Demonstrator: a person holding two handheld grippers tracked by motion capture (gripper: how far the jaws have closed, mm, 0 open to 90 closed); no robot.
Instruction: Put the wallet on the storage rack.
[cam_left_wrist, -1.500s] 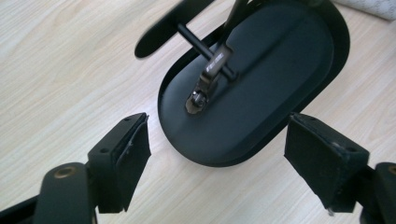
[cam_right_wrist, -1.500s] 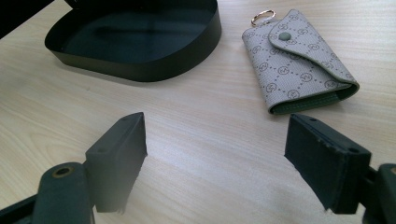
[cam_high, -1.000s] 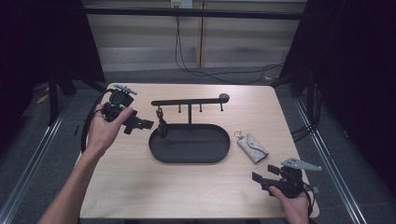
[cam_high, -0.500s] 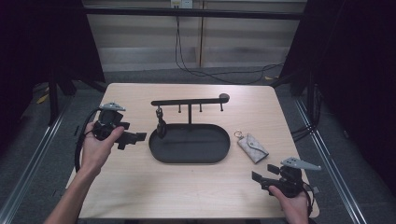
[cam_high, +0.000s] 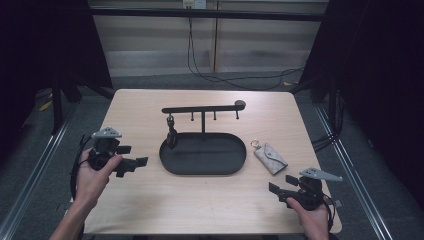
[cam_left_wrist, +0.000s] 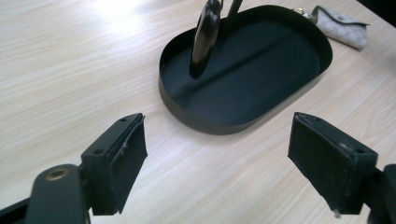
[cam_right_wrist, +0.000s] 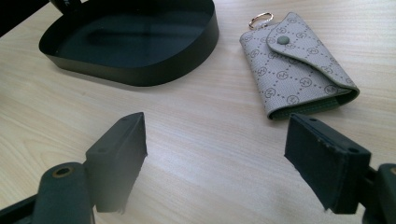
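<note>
Both grippers held over the table with jaws wide apart, a grey key pouch lying just ahead of the right one.

The key pouch (cam_right_wrist: 299, 65), snapped shut with a small metal ring at one end, lies flat on the table (cam_high: 150, 210), just right of the black oval tray (cam_high: 202, 167) and apart from it. The right gripper (cam_high: 281, 189) is near the front right corner, holding nothing. The left gripper (cam_high: 135, 159), also holding nothing, points at the tray from the left. A dark key fob (cam_left_wrist: 204, 39) hangs from the tray's rail (cam_high: 200, 108) over the tray floor. The table is pale wood; grey floor and dark curtains surround it.
</note>
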